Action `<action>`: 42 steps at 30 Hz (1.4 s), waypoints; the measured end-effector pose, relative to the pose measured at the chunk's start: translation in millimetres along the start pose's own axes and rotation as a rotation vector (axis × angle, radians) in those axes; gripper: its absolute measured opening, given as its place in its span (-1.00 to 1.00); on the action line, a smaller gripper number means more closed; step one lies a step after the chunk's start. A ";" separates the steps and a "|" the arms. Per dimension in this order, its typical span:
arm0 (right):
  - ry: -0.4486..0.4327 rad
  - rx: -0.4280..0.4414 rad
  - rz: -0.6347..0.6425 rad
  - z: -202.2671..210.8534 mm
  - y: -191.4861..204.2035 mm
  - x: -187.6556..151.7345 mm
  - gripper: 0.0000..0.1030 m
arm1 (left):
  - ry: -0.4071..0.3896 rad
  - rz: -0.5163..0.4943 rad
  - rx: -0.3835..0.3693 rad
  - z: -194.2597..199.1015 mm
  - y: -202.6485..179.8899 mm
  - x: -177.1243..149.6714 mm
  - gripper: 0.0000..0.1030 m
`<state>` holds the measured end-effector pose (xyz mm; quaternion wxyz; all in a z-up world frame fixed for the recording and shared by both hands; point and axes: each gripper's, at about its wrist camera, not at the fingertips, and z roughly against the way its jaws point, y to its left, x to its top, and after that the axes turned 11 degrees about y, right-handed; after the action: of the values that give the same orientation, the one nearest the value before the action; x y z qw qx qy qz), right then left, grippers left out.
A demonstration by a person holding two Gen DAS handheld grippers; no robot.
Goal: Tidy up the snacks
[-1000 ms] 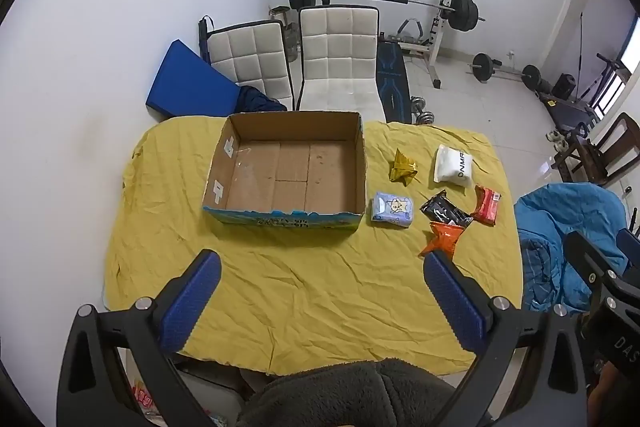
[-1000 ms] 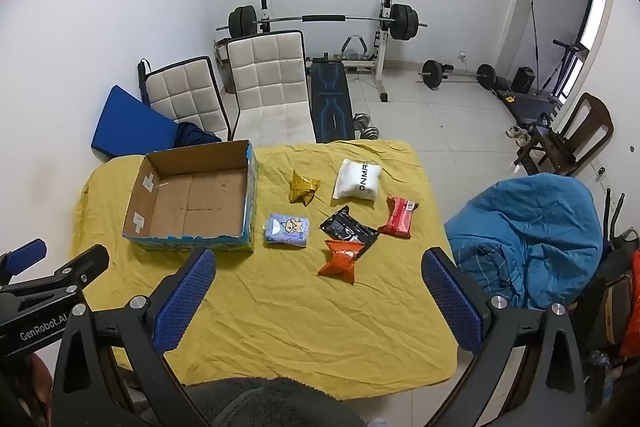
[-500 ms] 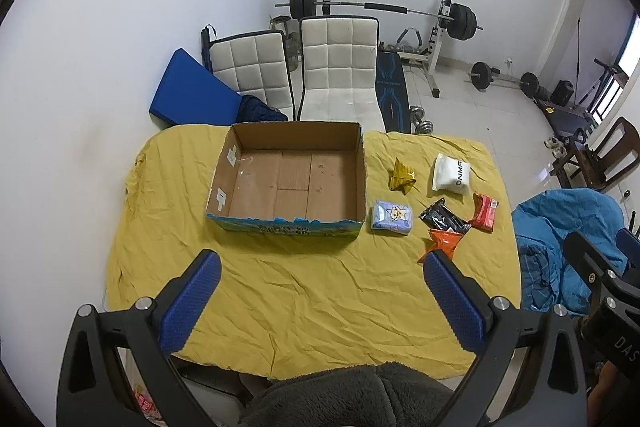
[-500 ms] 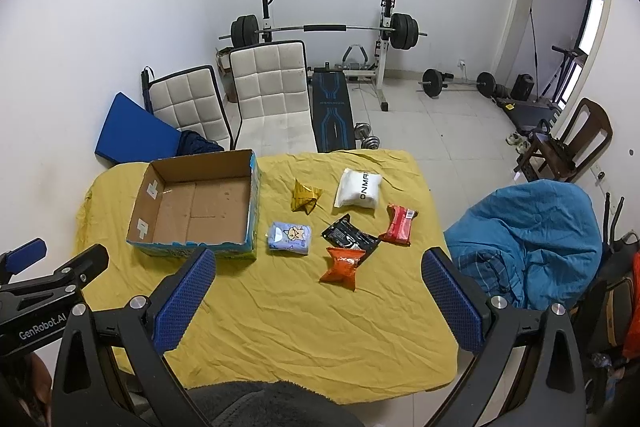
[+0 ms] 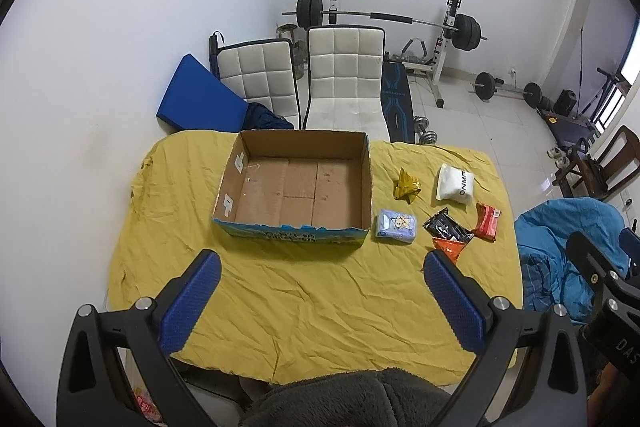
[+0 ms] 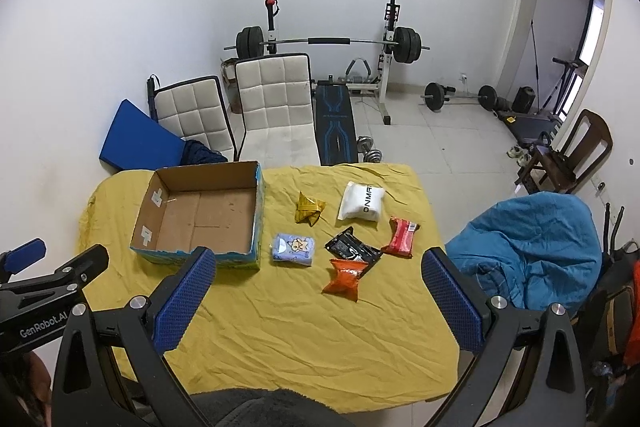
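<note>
Left gripper (image 5: 318, 301) and right gripper (image 6: 318, 301): spread wide, empty, held above near edge of tabletop (image 5: 320, 307), touching nothing. Cardboard box (image 5: 296, 187) empty, toward far left corner on yellow cloth; six snack packets (image 6: 344, 235) loose just right of box, toward far right corner. Beyond far edge: two white chairs (image 5: 344, 75), barbell rack (image 6: 328, 43).

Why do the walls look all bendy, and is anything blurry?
Left wrist view: the fisheye lens curves the walls, with dark corners; the cardboard box looks sharp. Right wrist view: same bending, the doorway bows; the snack packets are clear, lit softly and evenly.
</note>
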<state>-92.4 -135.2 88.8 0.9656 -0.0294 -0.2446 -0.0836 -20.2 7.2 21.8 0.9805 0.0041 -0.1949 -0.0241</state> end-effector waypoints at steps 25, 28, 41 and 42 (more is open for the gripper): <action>-0.029 -0.021 0.010 4.8 7.7 1.1 1.00 | -0.026 0.009 -0.017 3.7 2.9 -0.1 1.00; -0.030 -0.021 0.010 4.6 8.4 1.2 1.00 | -0.028 0.012 -0.018 2.9 3.6 -0.1 1.00; -0.023 -0.015 -0.006 -2.1 3.8 5.3 1.00 | -0.018 0.014 -0.026 -1.6 6.0 5.5 1.00; -0.023 -0.014 -0.006 -2.5 2.8 5.5 1.00 | -0.017 0.016 -0.026 -1.9 6.6 5.0 1.00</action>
<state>-86.0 -133.5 89.2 0.9622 -0.0363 -0.2553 -0.0879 -14.5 13.6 22.1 0.9789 -0.0103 -0.2032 -0.0190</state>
